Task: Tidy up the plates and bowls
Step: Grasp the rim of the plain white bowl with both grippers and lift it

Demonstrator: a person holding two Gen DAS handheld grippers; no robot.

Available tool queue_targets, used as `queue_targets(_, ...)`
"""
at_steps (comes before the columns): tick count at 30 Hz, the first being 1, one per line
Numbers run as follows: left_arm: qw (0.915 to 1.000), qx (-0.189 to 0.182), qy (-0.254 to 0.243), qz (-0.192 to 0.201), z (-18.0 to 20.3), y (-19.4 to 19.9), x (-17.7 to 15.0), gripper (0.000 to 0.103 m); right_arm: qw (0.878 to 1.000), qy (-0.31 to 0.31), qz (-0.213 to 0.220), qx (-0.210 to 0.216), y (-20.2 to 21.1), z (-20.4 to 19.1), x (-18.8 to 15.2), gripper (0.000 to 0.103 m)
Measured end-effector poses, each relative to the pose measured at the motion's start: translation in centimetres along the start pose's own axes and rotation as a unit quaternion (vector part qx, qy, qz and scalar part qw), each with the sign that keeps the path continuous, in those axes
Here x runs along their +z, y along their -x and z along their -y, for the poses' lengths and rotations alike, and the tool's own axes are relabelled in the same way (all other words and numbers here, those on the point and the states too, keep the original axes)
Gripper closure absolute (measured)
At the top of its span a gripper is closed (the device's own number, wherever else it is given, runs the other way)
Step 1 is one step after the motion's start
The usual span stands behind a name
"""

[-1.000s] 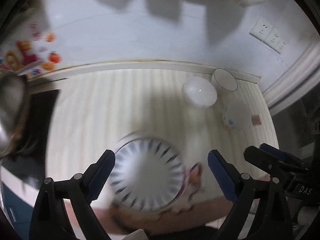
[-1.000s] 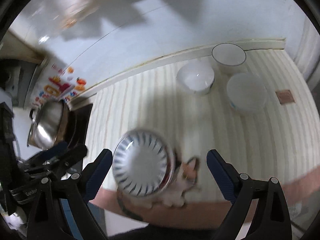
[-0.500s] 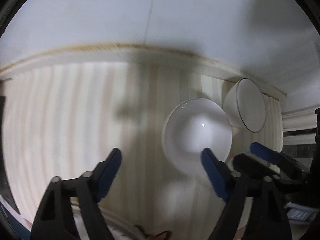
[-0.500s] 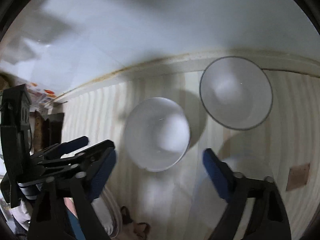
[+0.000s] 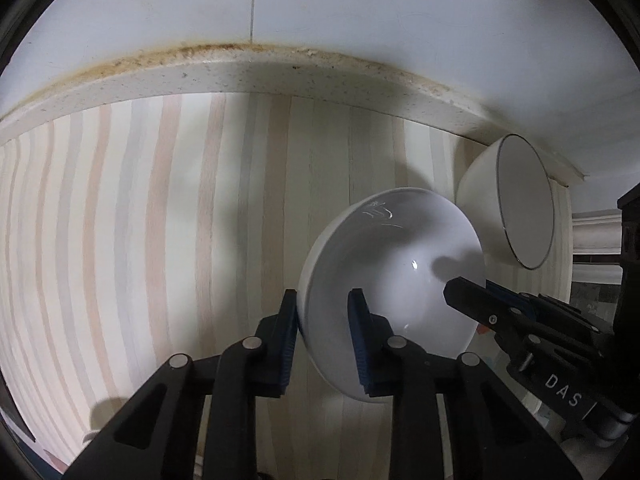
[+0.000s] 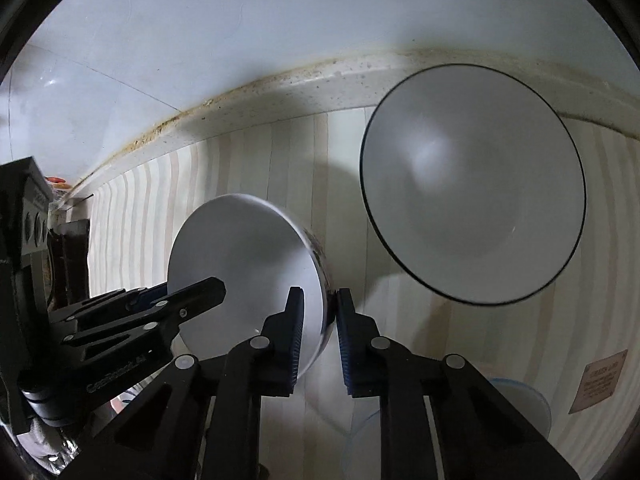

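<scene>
A plain white bowl (image 5: 400, 280) stands on the striped counter, tilted. My left gripper (image 5: 323, 332) is shut on its left rim, one finger inside and one outside. My right gripper (image 6: 318, 330) is shut on its right rim; the bowl (image 6: 244, 264) shows there too. The right gripper's fingers (image 5: 472, 300) reach in from the right in the left wrist view, and the left gripper's fingers (image 6: 192, 300) from the left in the right wrist view. A second white bowl with a dark rim (image 6: 472, 184) stands behind to the right, also seen in the left wrist view (image 5: 516, 204).
The striped counter (image 5: 160, 220) ends at a speckled backsplash ledge (image 5: 240, 72) below a white wall. A pale blue-rimmed bowl (image 6: 524, 404) and a brown label (image 6: 600, 380) lie at the right wrist view's lower right. Dark stove items (image 6: 68, 264) stand far left.
Both grippers moved forward from the patterned plate to the white bowl and closed on its opposite rims. The bowl now tilts between them.
</scene>
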State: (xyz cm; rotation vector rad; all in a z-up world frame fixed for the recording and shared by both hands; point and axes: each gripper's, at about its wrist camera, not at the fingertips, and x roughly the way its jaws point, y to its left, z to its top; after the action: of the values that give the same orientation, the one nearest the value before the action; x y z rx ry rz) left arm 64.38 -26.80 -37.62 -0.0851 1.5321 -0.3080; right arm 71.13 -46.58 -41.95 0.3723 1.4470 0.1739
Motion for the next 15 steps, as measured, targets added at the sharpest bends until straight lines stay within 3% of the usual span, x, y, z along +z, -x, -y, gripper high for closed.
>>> queue_targets(7,0.9997,0.007,-0.016,0.019,-0.2,4.9,-3.4,0.081,1.0,0.016,0.012,0.014,3.0,-1.7,-2.8,0.085)
queue_targets(15,0.9993,0.001,-0.029,0.024,0.0,8.5,-9.8,0.081,0.999,0.044,0.017,0.015,7.0,-4.2,-10.5,0.085)
